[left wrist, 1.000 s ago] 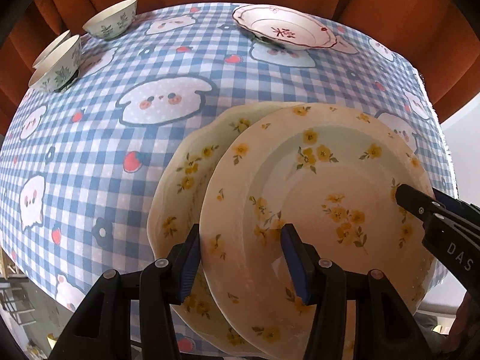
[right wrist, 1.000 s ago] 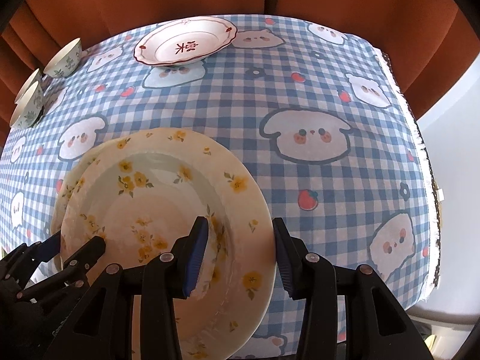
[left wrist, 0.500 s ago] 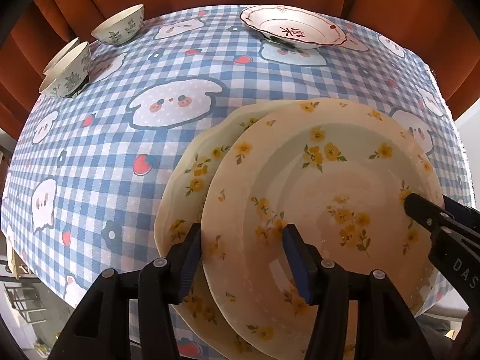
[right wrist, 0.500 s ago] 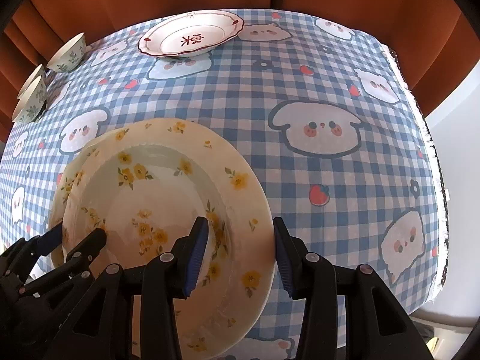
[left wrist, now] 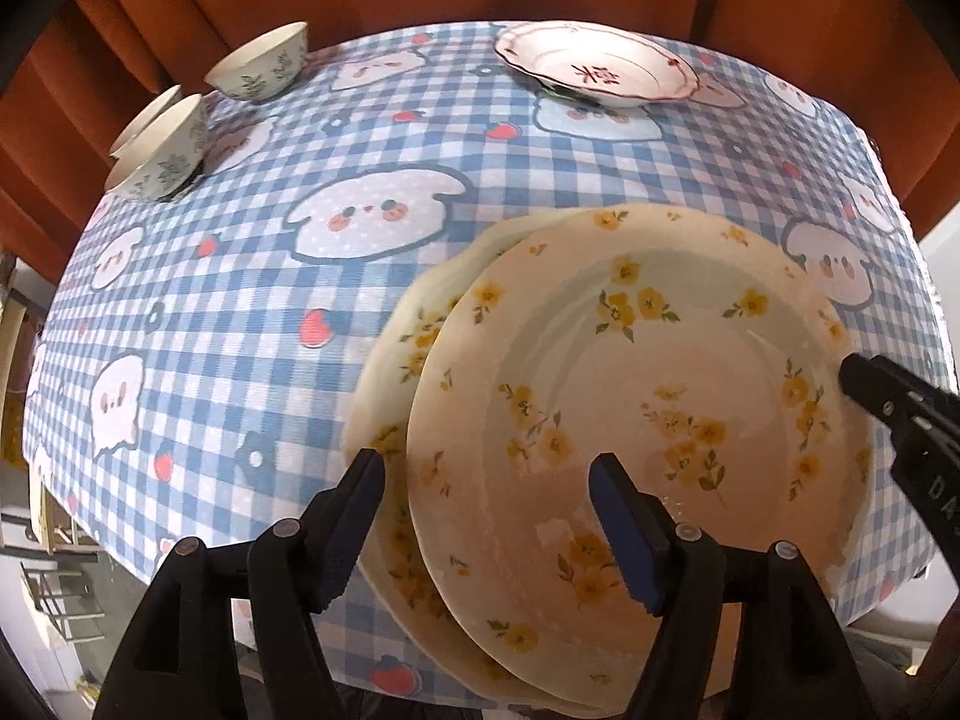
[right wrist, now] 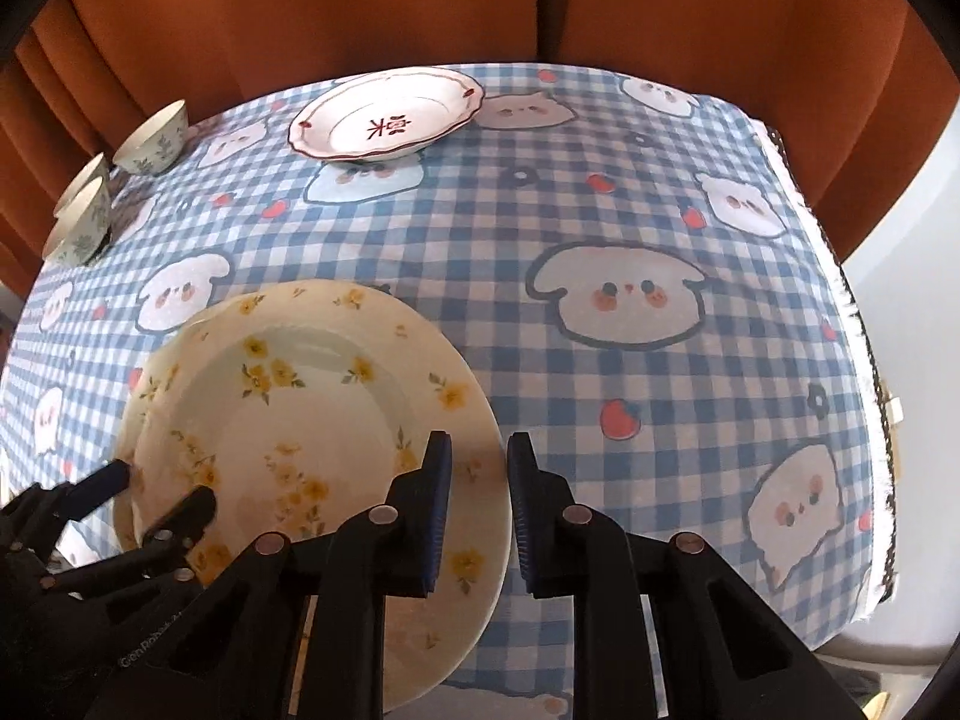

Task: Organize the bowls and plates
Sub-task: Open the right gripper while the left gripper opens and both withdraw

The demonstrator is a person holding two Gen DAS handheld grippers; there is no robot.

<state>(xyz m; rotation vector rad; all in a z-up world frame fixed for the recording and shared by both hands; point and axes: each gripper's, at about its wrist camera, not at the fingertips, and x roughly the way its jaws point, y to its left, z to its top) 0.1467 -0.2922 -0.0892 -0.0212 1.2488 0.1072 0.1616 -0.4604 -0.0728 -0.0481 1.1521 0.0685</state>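
Plates stack on the bench (right wrist: 600, 228): right tongs (right wrist: 474, 510) closing on top plate (right wrist: 312, 420) rim to steady it, left tongs (left wrist: 486, 516) spreading, letting go

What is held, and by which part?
Top flowered plate: right gripper jaws closing over its right rim, firm grip uncertain. Left gripper jaws opening around its left rim, not pressing.
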